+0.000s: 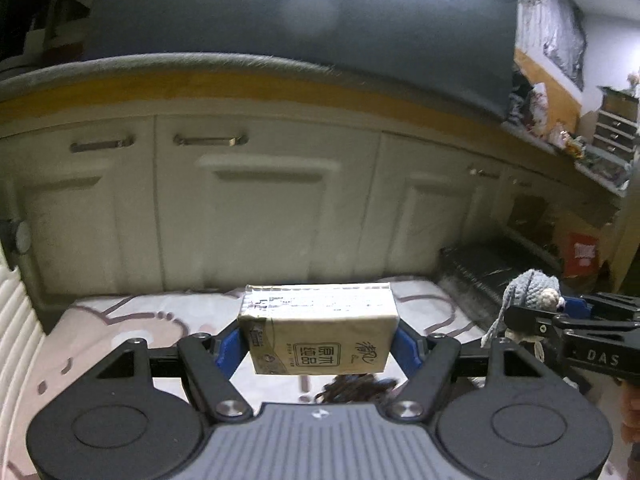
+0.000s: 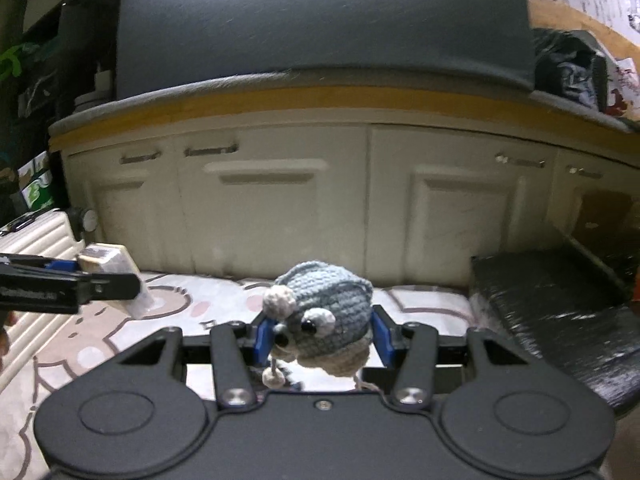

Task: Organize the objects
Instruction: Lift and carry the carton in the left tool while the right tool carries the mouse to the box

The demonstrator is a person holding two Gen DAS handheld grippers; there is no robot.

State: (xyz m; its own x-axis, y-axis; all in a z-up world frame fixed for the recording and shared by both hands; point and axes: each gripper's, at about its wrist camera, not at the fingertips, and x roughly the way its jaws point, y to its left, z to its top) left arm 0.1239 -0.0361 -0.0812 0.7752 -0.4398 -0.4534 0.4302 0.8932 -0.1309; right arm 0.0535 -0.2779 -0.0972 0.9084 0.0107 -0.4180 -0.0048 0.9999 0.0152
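Note:
A tan tissue pack (image 1: 318, 330) with printed characters hangs above the patterned mat, and my left gripper (image 1: 318, 346) is shut on it, blue pads pressing both ends. A grey-blue crocheted mouse (image 2: 326, 312) with cream ears and dangling strings is clamped in my right gripper (image 2: 322, 338), also lifted off the mat. In the left wrist view the right gripper (image 1: 560, 320) shows at the right with the mouse (image 1: 532, 290). In the right wrist view the left gripper (image 2: 80, 280) shows at the left edge with the tissue pack (image 2: 108, 264).
A pale mat (image 1: 120, 320) with pink cartoon outlines covers the floor. White cabinet doors (image 1: 260, 208) under a yellow-edged ledge with a grey cushion (image 1: 300, 20) stand ahead. A black wrapped block (image 2: 552, 304) lies at the right. A ribbed white suitcase (image 2: 36, 240) is at the left. Something dark brown (image 1: 352, 386) lies below the pack.

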